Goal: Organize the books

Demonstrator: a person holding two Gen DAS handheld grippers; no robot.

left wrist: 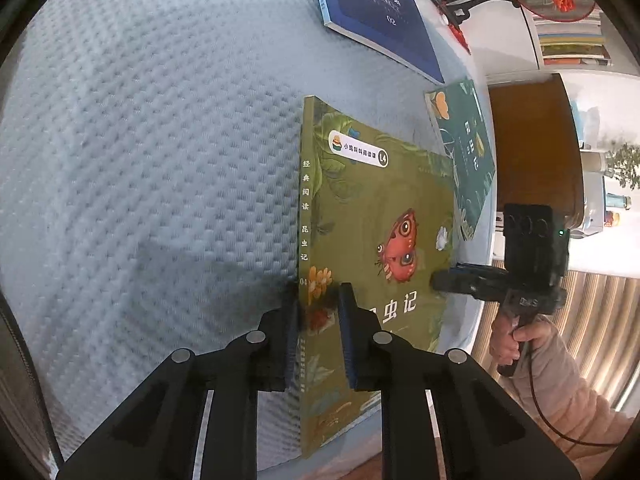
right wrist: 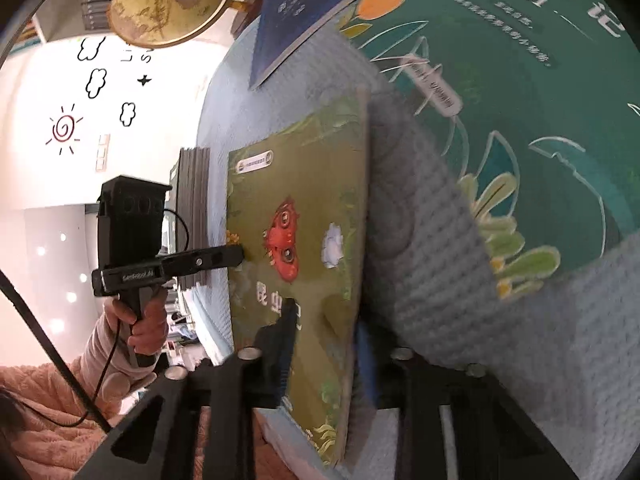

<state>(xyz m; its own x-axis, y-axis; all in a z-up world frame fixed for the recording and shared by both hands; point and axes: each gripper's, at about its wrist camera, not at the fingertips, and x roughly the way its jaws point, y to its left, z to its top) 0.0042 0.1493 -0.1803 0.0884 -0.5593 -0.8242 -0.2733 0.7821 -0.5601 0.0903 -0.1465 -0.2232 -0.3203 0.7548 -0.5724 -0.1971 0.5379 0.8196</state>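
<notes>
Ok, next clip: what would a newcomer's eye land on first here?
The olive-green book with the red butterfly on its cover, pinched at opposite edges by the left tool and the right tool above the pale textured cloth. Then the teal book beside it and the dark blue book beyond.

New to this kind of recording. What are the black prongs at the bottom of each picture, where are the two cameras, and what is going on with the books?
No robot here: a person holds a hand-held gripping tool in each hand, each with a fisheye camera looking along its two fingers. The left view shows the left tool shut on the spine edge of the olive book; the right tool appears beyond. The right view shows the right tool shut on the opposite edge. A blue book and a teal book lie on the quilted cloth.
</notes>
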